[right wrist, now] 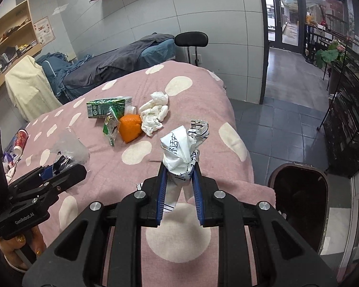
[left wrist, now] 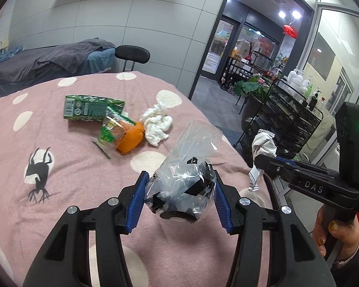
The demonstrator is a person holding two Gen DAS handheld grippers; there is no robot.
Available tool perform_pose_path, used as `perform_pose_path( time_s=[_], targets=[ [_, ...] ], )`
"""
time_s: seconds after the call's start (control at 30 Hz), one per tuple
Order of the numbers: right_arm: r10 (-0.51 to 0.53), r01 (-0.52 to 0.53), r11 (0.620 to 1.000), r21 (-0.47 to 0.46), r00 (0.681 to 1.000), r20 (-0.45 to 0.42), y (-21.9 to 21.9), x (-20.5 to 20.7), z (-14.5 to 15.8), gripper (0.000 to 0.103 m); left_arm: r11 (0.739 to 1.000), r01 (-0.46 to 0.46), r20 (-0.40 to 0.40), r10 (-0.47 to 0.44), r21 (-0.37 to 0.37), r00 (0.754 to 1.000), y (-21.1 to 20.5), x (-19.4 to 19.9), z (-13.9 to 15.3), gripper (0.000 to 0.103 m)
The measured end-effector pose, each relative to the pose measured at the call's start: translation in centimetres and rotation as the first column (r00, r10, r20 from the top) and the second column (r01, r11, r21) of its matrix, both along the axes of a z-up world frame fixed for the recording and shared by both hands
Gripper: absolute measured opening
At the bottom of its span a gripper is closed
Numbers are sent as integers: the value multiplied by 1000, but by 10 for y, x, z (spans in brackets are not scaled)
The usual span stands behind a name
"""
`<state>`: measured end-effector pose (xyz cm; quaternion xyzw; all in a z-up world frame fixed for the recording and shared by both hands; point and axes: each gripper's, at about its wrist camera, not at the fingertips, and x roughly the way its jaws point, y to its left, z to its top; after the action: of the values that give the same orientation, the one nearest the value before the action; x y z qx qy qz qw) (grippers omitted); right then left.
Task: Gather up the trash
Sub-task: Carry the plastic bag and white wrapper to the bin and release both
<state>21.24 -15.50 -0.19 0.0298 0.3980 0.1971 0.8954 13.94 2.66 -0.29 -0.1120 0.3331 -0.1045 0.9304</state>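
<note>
My left gripper [left wrist: 179, 179] is shut on a clear plastic bag with black contents [left wrist: 186, 167], held above the pink spotted bedcover [left wrist: 83, 167]. My right gripper [right wrist: 179, 167] is shut on a crumpled white wrapper with dark print [right wrist: 182, 146], near the bed's right edge. On the bed lie a green carton [left wrist: 91, 107], a green snack wrapper [left wrist: 110, 129], an orange peel [left wrist: 130, 140] and a crumpled white tissue [left wrist: 156, 124]. They also show in the right wrist view: carton [right wrist: 105, 107], peel [right wrist: 130, 128], tissue [right wrist: 154, 113].
A dark open bin [right wrist: 301, 201] stands on the floor at the bed's right front corner. A black wire rack [left wrist: 282, 119] with bottles stands to the right. A second bed [right wrist: 117, 64] and a black chair [right wrist: 191, 40] stand behind. A red cup [right wrist: 20, 141] lies at the left.
</note>
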Motion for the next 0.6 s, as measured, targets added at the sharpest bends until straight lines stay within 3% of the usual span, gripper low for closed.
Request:
perform_pose_path(
  time_s=[0.33, 0.6],
  targets=[
    [-167, 166, 986, 19, 986, 14, -73, -13, -5, 22, 994, 112, 11, -112, 2, 994, -46, 9, 2, 51],
    [-326, 327, 945, 6, 945, -26, -144, -14, -27, 22, 972, 233, 44, -234, 20, 971, -98, 14, 10, 51]
  ],
)
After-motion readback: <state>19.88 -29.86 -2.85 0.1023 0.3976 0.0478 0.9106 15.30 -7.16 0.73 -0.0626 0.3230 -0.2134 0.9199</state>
